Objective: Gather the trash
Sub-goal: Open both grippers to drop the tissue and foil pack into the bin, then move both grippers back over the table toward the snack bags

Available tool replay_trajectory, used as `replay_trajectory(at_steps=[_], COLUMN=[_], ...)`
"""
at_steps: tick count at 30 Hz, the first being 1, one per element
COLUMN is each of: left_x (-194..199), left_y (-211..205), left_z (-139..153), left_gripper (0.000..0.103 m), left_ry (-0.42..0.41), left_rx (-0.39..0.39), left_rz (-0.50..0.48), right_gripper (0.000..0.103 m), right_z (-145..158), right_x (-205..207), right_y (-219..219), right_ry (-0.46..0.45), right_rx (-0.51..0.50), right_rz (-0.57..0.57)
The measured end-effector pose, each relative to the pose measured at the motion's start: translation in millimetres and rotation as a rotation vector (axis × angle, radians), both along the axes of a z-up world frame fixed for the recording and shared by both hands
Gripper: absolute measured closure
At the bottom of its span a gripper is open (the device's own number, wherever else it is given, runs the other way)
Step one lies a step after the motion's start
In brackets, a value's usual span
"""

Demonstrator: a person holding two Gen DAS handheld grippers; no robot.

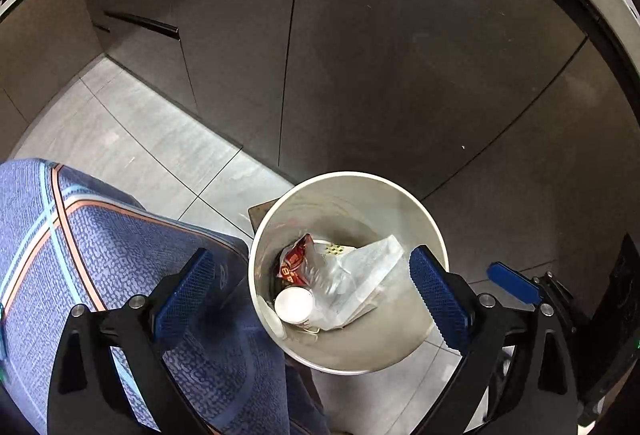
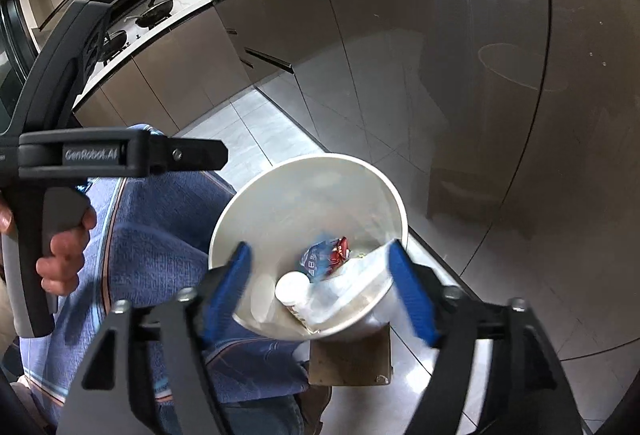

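1. Both grippers hang above the white trash bin (image 1: 347, 275); it lies straight ahead and below the fingers, mouth up.
2. Left gripper (image 1: 312, 295): fingers spread wide, empty. Right gripper (image 2: 320, 295): fingers likewise apart, holding nothing.
3. In the bin: white cup (image 1: 294, 305) lying on its side, clear plastic bag (image 1: 360, 283), red wrapper (image 1: 296, 261).
4. Bin stands on the tiled floor (image 1: 120, 139), just beside the dark cabinet doors (image 1: 380, 55); the person's blue-clad leg (image 1: 100, 255) crowds its left side.

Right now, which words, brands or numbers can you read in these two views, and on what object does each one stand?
"GenRobot.AI": on the black body of the left gripper.
Red snack wrapper in the white bin: large print, too crumpled to read.
Blue and red wrapper: print too blurred.
White cup: no readable text.
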State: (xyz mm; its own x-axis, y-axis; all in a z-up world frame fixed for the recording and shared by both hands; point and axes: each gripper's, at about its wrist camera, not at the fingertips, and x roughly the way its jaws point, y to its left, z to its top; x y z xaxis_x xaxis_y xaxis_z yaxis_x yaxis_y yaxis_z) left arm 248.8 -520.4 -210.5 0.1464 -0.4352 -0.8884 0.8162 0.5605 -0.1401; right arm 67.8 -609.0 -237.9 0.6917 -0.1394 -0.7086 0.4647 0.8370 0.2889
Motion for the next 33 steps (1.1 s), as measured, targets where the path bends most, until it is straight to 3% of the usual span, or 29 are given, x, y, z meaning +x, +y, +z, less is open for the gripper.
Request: replay_trajectory(at_steps=[5, 22, 33], left_x=[-5, -23, -37], left_y=[2, 40, 105], left_z=[3, 59, 104], left_gripper=[0.009, 0.009, 0.009], left_ry=[-0.014, -0.072, -0.132], left_rx=[0.013, -0.062, -0.123], left_rz=[0.009, 0.035, 0.1], right_gripper=[0.003, 0.003, 0.003], right_z=[1, 40, 76], right_x=[-1, -7, -10], right_y=[9, 28, 63], right_ry=[-0.002, -0.024, -0.051], right_rx=[-0.004, -0.062, -0.118], right_rz=[0.019, 0.017, 0.061])
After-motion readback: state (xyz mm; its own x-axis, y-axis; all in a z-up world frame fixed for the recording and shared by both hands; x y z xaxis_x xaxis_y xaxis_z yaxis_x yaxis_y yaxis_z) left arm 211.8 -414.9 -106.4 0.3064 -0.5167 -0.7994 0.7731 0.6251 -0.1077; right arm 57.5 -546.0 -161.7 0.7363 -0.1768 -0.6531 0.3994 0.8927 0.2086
